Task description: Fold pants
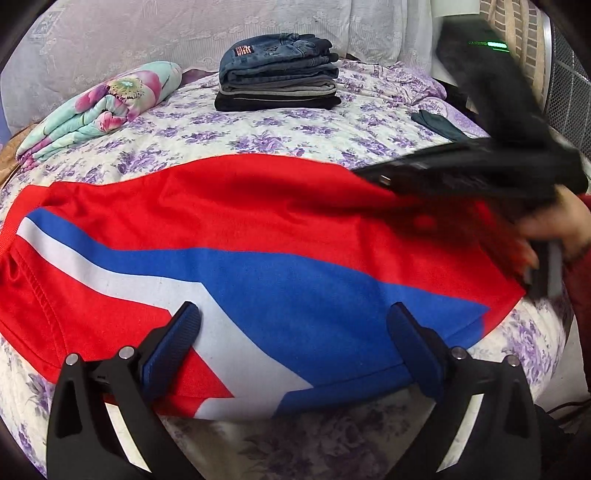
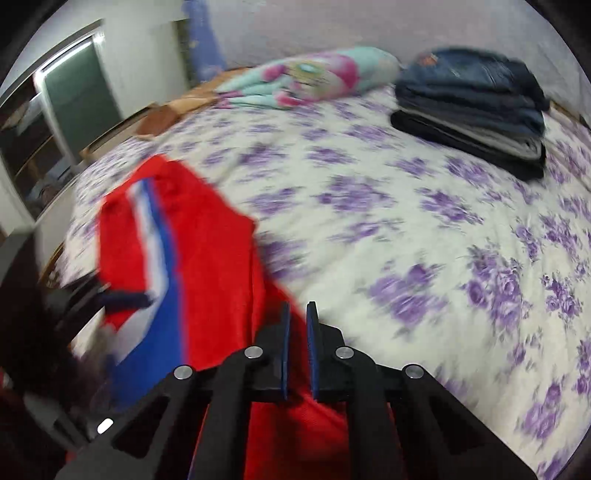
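Red pants (image 1: 258, 192) with a blue and white stripe lie spread flat across the flowered bedspread (image 1: 258, 129). My left gripper (image 1: 295, 328) stands wide open over their near hem, its blue pads resting on the cloth with nothing pinched. My right gripper (image 1: 373, 177) comes in blurred from the right, a hand behind it, its tip at the pants' far edge. In the right wrist view, my right gripper (image 2: 297, 314) has its pads drawn close, a thin slit between them, with the red edge of the pants (image 2: 207, 258) in that slit.
A stack of folded jeans and dark trousers (image 1: 277, 74) sits at the back of the bed, with a rolled floral blanket (image 1: 99, 107) to its left. A dark green cloth (image 1: 436, 123) lies at the right edge. A lace-covered headboard (image 1: 184, 29) rises behind.
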